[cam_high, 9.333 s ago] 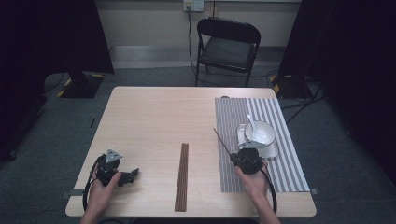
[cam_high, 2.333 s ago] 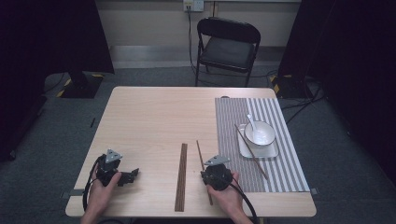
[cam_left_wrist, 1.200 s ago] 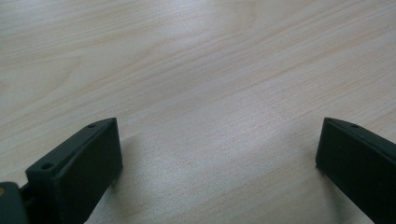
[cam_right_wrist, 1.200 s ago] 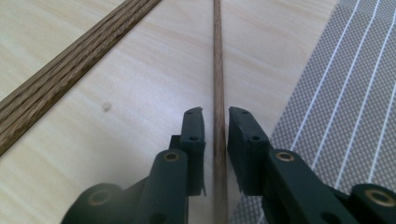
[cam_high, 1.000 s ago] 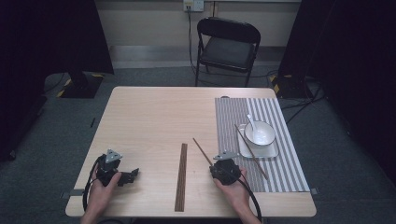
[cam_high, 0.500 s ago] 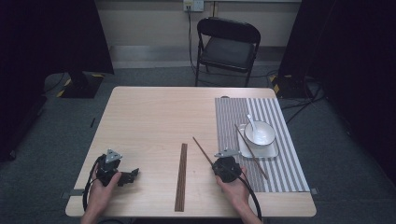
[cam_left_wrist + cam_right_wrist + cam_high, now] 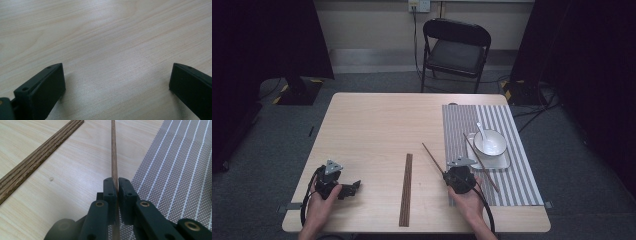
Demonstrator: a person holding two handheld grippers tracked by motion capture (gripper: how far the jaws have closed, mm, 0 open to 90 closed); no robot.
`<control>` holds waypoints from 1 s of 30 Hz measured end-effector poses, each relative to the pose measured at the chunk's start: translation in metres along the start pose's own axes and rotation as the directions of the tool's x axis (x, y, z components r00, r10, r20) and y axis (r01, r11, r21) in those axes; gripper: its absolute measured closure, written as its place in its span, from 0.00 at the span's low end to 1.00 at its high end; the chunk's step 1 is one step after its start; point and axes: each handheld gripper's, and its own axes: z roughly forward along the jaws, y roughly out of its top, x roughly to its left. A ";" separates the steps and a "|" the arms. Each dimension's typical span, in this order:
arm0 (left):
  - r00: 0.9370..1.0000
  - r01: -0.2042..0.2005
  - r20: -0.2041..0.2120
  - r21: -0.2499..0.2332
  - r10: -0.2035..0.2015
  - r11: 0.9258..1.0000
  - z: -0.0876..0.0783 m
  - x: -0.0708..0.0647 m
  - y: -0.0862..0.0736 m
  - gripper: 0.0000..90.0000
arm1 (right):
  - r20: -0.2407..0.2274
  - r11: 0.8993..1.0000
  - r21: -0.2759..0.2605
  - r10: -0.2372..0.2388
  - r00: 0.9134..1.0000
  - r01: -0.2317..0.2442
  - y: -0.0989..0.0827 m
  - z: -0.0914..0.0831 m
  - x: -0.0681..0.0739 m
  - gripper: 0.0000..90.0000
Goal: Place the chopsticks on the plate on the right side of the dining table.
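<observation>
My right gripper (image 7: 448, 174) is shut on a thin brown chopstick (image 7: 432, 156) that sticks out up and to the left, at the left edge of the striped placemat (image 7: 462, 125). The right gripper view looks along that chopstick (image 7: 113, 155), pinched between the shut jaws of the right gripper (image 7: 116, 181). A second chopstick (image 7: 484, 167) lies slanted across the white plate (image 7: 502, 164) beside the white bowl (image 7: 490, 142) with a spoon in it. A flat bundle of chopsticks (image 7: 405, 190) lies mid-table. My left gripper (image 7: 353, 186) rests open at the front left, its jaws (image 7: 116, 72) wide over bare wood.
The light wooden table (image 7: 377, 125) has open room across its back and left half. A black folding chair (image 7: 454, 47) stands behind the far edge. In the right gripper view the bundle (image 7: 42, 157) runs to the left and the placemat (image 7: 180, 170) to the right.
My right gripper has carried a chopstick from beside the bundle rightward to the placemat's left edge, drifting slightly right in the last half second. The left gripper has stayed still.
</observation>
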 end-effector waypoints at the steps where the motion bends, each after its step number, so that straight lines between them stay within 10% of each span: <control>1: 1.000 0.000 0.000 0.000 0.000 1.000 0.000 0.000 0.000 0.00 | -0.002 1.000 -0.003 -0.002 1.000 0.002 0.000 -0.001 -0.001 0.95; 30: 1.000 0.000 0.000 0.000 0.000 1.000 0.000 0.000 0.000 0.00 | 0.057 0.995 -0.032 0.101 0.993 -0.099 0.000 -0.023 -0.053 0.95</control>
